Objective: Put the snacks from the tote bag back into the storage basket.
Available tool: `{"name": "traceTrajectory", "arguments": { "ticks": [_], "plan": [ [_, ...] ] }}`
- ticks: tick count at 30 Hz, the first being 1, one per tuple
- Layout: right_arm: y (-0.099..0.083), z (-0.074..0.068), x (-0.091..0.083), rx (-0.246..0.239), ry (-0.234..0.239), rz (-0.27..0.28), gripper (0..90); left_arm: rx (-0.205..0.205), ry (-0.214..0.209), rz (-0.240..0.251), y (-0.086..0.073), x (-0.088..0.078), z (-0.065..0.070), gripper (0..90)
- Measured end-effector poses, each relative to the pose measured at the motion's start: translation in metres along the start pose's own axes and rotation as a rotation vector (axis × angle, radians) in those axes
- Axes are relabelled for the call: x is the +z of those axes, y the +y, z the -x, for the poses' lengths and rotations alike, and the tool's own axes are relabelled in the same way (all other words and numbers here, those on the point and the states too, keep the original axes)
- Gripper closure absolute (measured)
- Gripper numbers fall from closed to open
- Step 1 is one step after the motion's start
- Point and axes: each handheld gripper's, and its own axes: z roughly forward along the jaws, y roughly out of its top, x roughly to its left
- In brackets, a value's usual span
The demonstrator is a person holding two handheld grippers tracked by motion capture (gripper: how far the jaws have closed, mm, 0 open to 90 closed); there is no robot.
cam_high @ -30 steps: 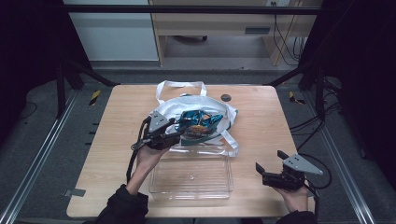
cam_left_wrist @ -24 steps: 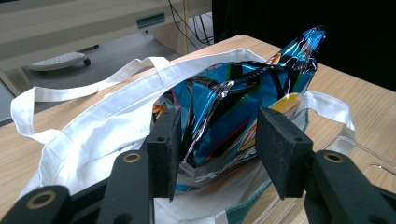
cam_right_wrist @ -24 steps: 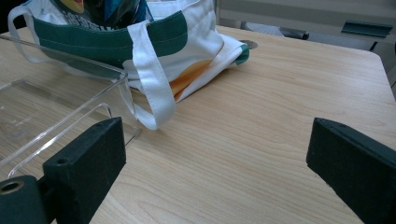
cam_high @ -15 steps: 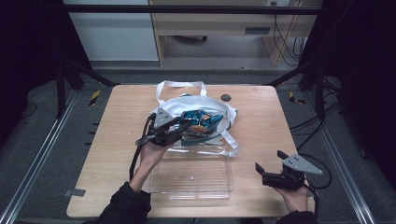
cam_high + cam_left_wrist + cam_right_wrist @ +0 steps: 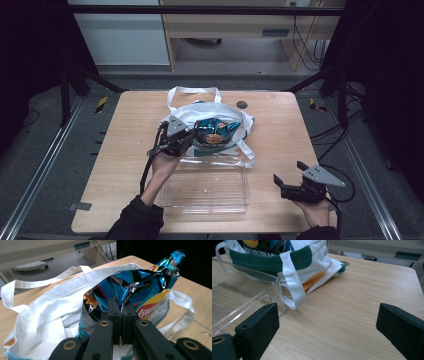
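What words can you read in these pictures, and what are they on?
"Lay's", partly covered, in white on a red band: on the blue chip bag pinched by the left gripper.
Pale print along the bag's lower edge in the right gripper view: too blurred to read.
The white tote bag: no readable words.

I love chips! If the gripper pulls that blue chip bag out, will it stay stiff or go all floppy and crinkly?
Probably floppy and crinkly: the chip bag is thin, shiny foil, already creased where the left gripper pinches it. It's likely light, since it looks puffy. The smooth foil might slip, so the pinch should stay firm.
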Motion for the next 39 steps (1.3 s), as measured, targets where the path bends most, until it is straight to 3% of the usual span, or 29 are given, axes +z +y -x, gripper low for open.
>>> {"name": "traceTrajectory", "arguments": {
  "ticks": [7, 14, 17, 21, 29, 37, 39],
  "plan": [
    [0.0, 0.0, 0.0, 0.0, 0.0, -0.002, 5.1, 0.032, -0.01, 0.008, -0.003, -0.002, 0.003, 85.0],
    [0.0, 0.0, 0.0, -0.001, -0.001, -0.003, 5.1, 0.073, -0.002, 0.03, 0.001, 0.003, 0.002, 55.7],
    [0.0, 0.0, 0.0, -0.001, 0.0, -0.002, 5.1, 0.07, 0.019, 0.037, 0.001, 0.009, 0.002, 53.1],
    [0.0, 0.0, 0.0, 0.0, 0.002, -0.002, 5.1, 0.043, 0.02, 0.016, 0.002, 0.015, 0.002, 57.9],
    [0.0, 0.0, 0.0, -0.001, 0.003, -0.003, 5.1, 0.003, 0.018, 0.01, 0.005, 0.014, -0.002, 84.5],
    [0.0, 0.0, 0.0, -0.001, 0.001, -0.004, 5.1, -0.059, 0.0, 0.029, 0.007, 0.013, -0.002, 88.7],
    [0.0, 0.0, 0.0, -0.002, 0.001, -0.004, 5.1, -0.055, 0.001, 0.038, 0.009, 0.011, 0.0, 88.9]
  ]
}}
